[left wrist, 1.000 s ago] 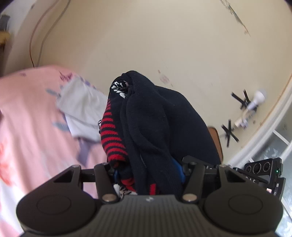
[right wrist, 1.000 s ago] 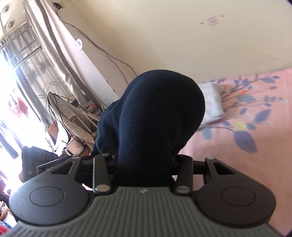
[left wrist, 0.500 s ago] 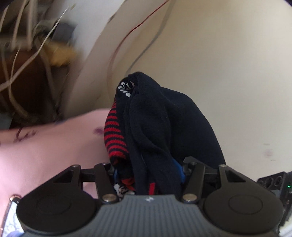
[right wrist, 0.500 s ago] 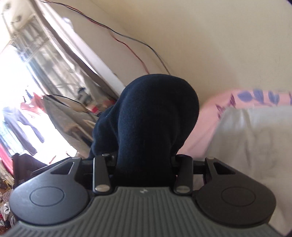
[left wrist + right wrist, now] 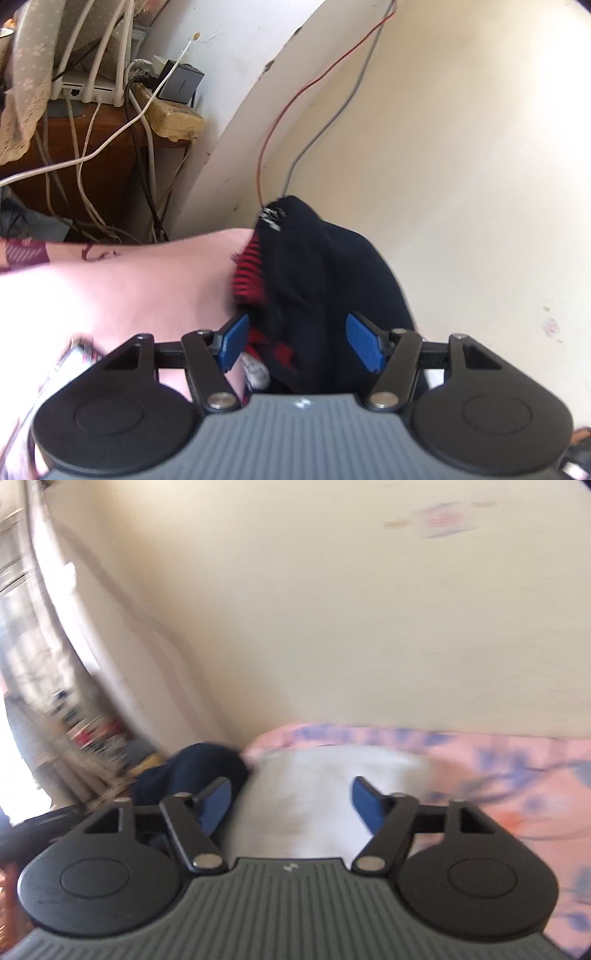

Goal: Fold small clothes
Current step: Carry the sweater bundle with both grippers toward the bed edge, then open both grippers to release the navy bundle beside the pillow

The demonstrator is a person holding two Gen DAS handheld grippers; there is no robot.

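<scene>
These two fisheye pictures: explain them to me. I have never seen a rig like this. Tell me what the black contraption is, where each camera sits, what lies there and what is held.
Each picture comes from a camera mounted on a hand-held two-finger gripper, looking forward along its fingers. The black and grey shape at the bottom is the gripper's own body; the blue pieces are finger pads.

Left view: the left gripper is open, and a dark navy garment with red stripes sits between its pads, on a pink bedsheet.

Right view, blurred by motion: the right gripper is open and holds nothing. A white cloth lies ahead of it on the sheet, with the navy garment to its left.
</scene>
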